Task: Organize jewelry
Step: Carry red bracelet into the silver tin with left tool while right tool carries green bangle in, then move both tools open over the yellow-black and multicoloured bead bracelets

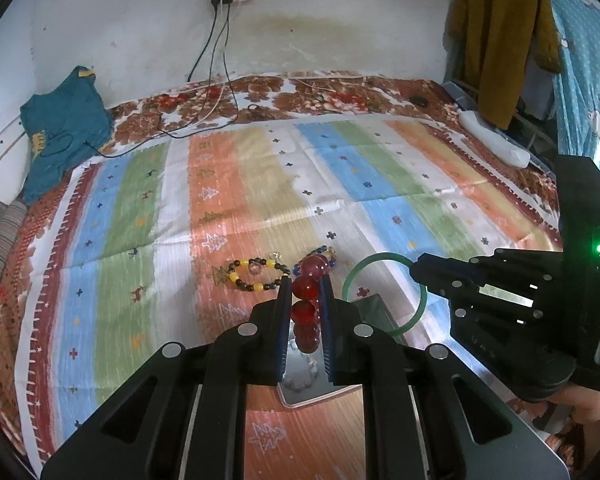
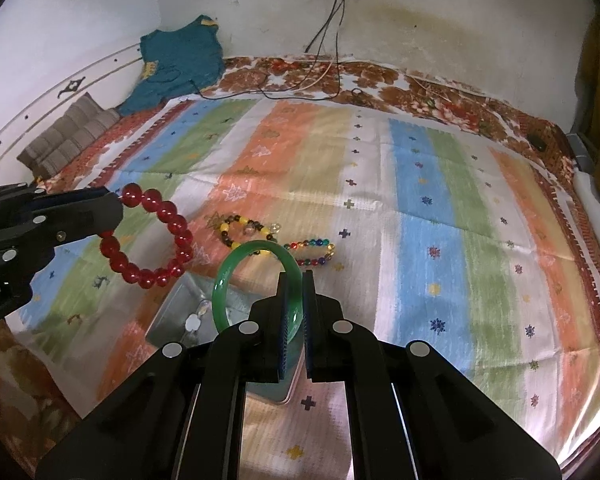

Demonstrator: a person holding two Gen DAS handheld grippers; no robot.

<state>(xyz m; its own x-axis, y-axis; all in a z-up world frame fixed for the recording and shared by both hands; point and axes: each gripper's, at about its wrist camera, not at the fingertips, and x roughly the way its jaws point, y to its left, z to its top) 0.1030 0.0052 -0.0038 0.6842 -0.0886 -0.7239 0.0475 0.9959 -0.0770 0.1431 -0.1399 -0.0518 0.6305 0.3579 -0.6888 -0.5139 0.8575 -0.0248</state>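
Observation:
My left gripper [image 1: 305, 280] is shut on a red bead bracelet [image 1: 306, 289] and holds it above the bed; the bracelet also shows in the right wrist view [image 2: 148, 236], hanging from the left gripper [image 2: 118, 204]. My right gripper [image 2: 296, 276] is shut on a green bangle [image 2: 236, 276], held over a grey metal tray [image 2: 176, 312]; the bangle [image 1: 364, 276] and right gripper [image 1: 414, 270] show in the left wrist view. A yellow-and-black bead bracelet [image 1: 256, 276] [image 2: 246, 232] and a multicoloured bead bracelet [image 2: 312, 254] [image 1: 326, 254] lie on the striped cloth.
The tray [image 1: 316, 392] holds a small pale trinket [image 2: 194, 322]. The striped cloth [image 2: 420, 200] covers a floral bed. Cables [image 1: 216, 92] run from a wall socket. A teal shirt [image 1: 60, 132], a striped cushion [image 2: 68, 132] and a white object [image 1: 496, 140] lie at the edges.

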